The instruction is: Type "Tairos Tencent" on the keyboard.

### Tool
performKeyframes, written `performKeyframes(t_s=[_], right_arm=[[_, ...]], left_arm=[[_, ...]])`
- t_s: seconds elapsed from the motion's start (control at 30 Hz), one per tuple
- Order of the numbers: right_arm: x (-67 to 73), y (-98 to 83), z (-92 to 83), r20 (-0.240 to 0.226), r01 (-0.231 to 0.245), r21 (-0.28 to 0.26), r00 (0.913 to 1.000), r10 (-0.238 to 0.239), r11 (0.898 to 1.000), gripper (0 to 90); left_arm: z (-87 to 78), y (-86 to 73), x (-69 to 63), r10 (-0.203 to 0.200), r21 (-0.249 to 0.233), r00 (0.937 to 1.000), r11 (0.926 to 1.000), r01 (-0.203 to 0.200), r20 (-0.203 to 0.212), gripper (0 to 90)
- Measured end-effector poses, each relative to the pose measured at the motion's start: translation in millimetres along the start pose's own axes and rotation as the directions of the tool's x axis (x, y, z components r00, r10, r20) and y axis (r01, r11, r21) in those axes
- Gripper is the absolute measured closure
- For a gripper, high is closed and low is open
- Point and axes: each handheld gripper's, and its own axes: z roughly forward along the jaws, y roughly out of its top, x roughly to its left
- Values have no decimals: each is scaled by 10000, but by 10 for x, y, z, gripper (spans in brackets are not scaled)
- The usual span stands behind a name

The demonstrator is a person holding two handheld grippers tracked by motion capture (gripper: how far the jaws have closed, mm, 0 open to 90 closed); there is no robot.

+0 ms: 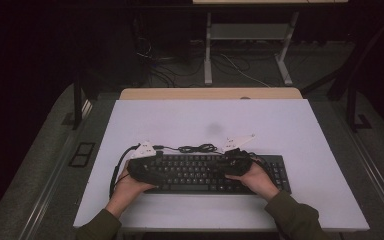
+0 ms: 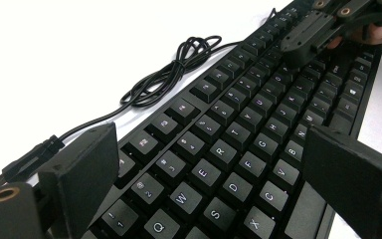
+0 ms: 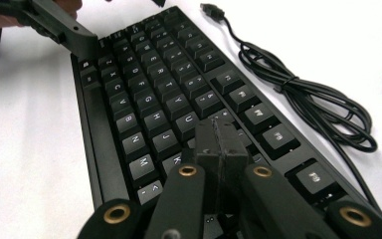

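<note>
A black keyboard (image 1: 200,172) lies near the front of the white table top (image 1: 280,125). Its black cable (image 1: 197,148) is bunched just behind it. My left gripper (image 1: 145,167) is over the keyboard's left end. In the left gripper view its jaws stand wide open (image 2: 214,149), one on each long side of the keyboard (image 2: 238,129), with nothing pressed. My right gripper (image 1: 232,162) is over the right half. In the right gripper view it (image 3: 219,139) is shut, pads together with nothing between them, low over the keys (image 3: 159,99). I cannot tell whether it touches them.
The cable's loose plug (image 3: 211,10) lies on the table behind the keyboard's left end. A wooden desk edge (image 1: 210,93) borders the table at the back. Beyond it stand a white desk frame (image 1: 250,45) and floor cables. Bare white surface lies behind and beside the keyboard.
</note>
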Motion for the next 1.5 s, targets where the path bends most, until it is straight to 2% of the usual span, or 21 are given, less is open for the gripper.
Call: performKeyframes(t_s=[0.17, 0.6, 0.93, 1.1, 1.27, 1.47, 1.5], right_arm=[[1, -12, 44, 87, 76, 293, 9999, -78, 9995, 891], [7, -34, 96, 295, 205, 574, 9993, -222, 9981, 891], [9, -28, 88, 235, 195, 520, 9995, -208, 9985, 888], [-4, -10, 45, 228, 104, 318, 9997, -111, 9994, 876], [-25, 11, -15, 222, 67, 34, 9997, -67, 10000, 809], [-53, 25, -83, 277, -37, -404, 9996, 48, 9992, 618], [-56, 27, -92, 329, -40, -442, 9994, 54, 9990, 608]], left_arm=[[2, -1, 0, 12, 32, 10000, 10000, -12, -5, 76], [9, -3, -2, 37, 74, 10000, 10000, -37, 18, 76], [3, -2, 1, 37, 51, 10000, 10000, -37, -4, 76], [-1, -2, 2, -15, 1, 10000, 10000, 15, -18, 76], [-4, -1, 0, 51, 0, 10000, 10000, -51, -14, 76], [-16, -7, -8, 109, 29, 9999, 9999, -109, -24, 76], [-19, -9, -13, 105, 26, 9999, 9999, -105, -27, 76]])
